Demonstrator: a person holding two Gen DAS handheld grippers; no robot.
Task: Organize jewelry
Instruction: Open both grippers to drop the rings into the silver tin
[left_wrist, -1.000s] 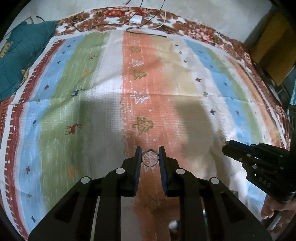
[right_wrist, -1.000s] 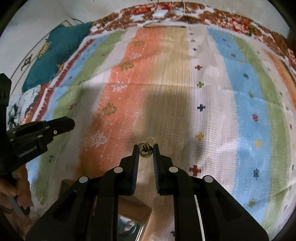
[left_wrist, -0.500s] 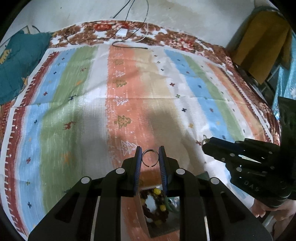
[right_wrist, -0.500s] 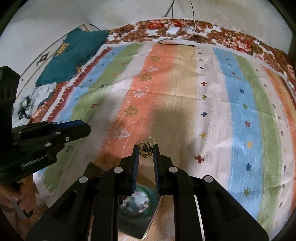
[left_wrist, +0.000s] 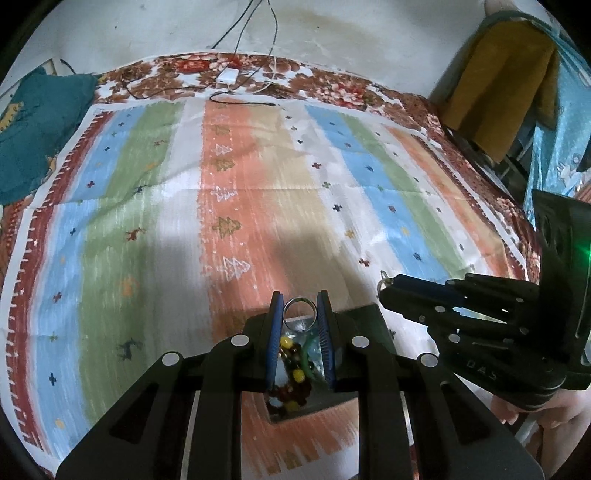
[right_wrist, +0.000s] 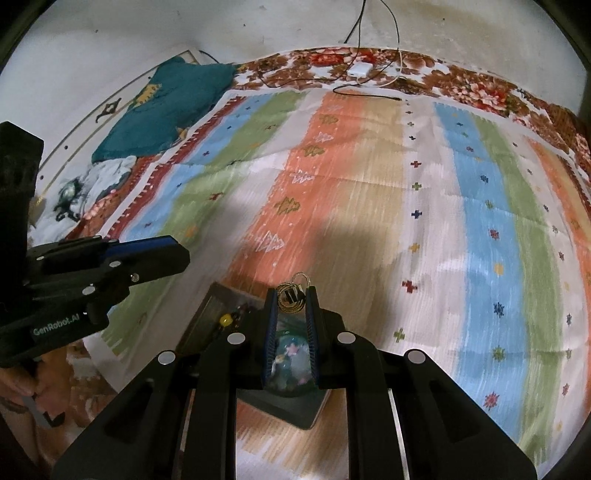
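Observation:
My left gripper (left_wrist: 300, 310) is shut on a silver ring (left_wrist: 300, 305) held upright between its fingertips, above a dark jewelry tray (left_wrist: 354, 397) that holds a beaded bracelet (left_wrist: 291, 363). My right gripper (right_wrist: 291, 301) is shut on a gold earring (right_wrist: 291, 297) with a wire loop sticking out past the tips. It hangs over the same tray (right_wrist: 207, 314), where yellow beads (right_wrist: 224, 320) show. Each gripper shows in the other's view: the right one (left_wrist: 384, 291) at the right, the left one (right_wrist: 184, 256) at the left.
A striped cloth (left_wrist: 258, 192) with tree and cross patterns covers a bed. A teal cushion (left_wrist: 33, 122) lies at the far left. A white charger with cables (left_wrist: 227, 76) lies at the far edge by the wall. A yellow garment (left_wrist: 498, 85) hangs at the right.
Both grippers have drawn back and lifted, still holding their pieces. The tray with the bracelet has come into view beneath them, and the wall now shows.

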